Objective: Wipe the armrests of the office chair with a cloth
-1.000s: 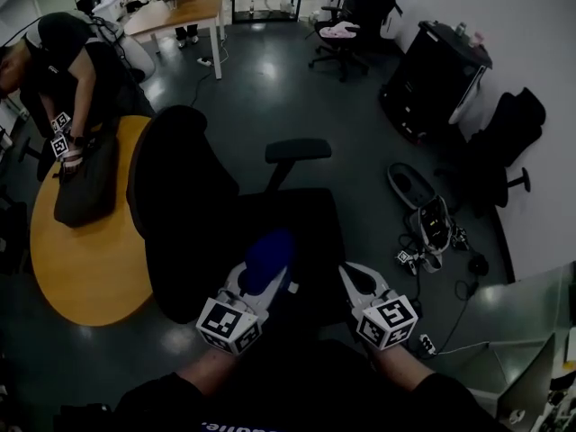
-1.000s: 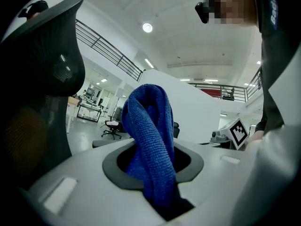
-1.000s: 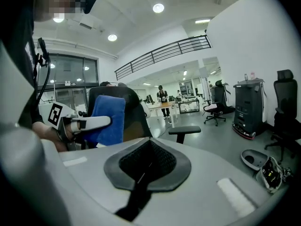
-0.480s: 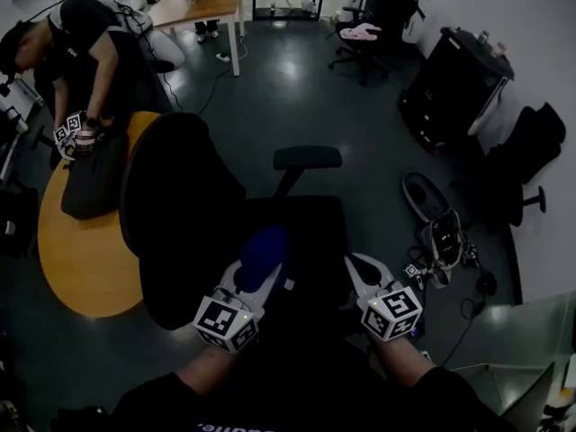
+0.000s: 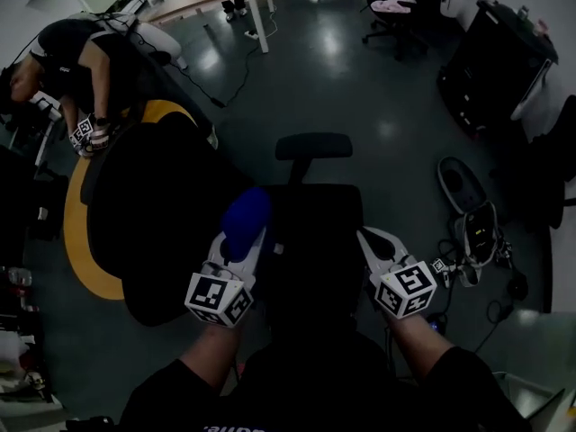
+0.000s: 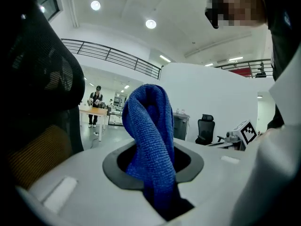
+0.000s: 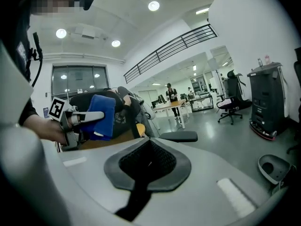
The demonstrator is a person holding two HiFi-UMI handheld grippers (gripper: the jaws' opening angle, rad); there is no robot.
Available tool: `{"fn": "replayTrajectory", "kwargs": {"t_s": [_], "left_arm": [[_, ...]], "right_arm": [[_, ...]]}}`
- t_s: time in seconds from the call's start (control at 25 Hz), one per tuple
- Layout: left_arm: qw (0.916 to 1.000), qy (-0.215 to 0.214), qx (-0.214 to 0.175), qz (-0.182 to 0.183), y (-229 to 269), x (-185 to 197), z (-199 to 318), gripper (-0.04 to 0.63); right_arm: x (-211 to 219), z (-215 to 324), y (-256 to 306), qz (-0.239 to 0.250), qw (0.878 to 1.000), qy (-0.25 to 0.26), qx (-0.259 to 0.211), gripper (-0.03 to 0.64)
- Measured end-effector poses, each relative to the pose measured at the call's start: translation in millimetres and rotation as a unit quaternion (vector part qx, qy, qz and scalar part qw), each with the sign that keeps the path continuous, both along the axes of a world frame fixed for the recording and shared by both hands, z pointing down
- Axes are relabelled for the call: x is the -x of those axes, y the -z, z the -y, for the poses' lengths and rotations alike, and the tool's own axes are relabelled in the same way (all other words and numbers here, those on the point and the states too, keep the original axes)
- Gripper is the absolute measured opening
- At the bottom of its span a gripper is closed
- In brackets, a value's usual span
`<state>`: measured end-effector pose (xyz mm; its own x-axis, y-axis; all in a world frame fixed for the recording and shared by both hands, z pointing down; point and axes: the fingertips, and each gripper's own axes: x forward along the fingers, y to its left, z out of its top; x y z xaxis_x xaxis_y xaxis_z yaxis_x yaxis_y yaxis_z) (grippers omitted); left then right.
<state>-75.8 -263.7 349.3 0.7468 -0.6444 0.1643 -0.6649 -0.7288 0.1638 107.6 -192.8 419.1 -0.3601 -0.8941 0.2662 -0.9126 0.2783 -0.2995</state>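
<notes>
1. Above the seat of the black office chair (image 5: 315,232), the left tongs (image 5: 236,252) are clamped on a blue cloth (image 6: 150,126). Its looped, knitted weave rises in a folded hump from the narrow slot between the jaws.
2. The right tongs (image 5: 373,241) are closed with nothing between them. They sit near the seat's right edge, apart from the left pair.
3. One armrest (image 5: 313,145), a flat, rounded black pad on a slim post, stands beyond both tongs; the cloth does not touch it.
4. The chair's broad, curved backrest (image 5: 153,214) is dark mesh and stands left of the cloth.
5. A rounded yellow worktop (image 5: 76,232) shows behind the backrest, on a glossy dark floor (image 5: 360,79).
</notes>
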Motion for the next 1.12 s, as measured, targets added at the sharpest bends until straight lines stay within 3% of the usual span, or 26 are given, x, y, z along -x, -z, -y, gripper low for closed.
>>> {"fn": "replayTrajectory", "kwargs": {"t_s": [0.68, 1.12], "left_arm": [[0.9989, 0.015, -0.01, 0.043, -42, -46, 139, 0.129], [0.994, 0.007, -0.001, 0.109, -95, -58, 217, 0.129]], "right_arm": [[-53, 84, -59, -0.027, 0.999, -0.016, 0.031, 0.005], [-82, 142, -89, -0.071, 0.995, -0.015, 0.062, 0.005]]}}
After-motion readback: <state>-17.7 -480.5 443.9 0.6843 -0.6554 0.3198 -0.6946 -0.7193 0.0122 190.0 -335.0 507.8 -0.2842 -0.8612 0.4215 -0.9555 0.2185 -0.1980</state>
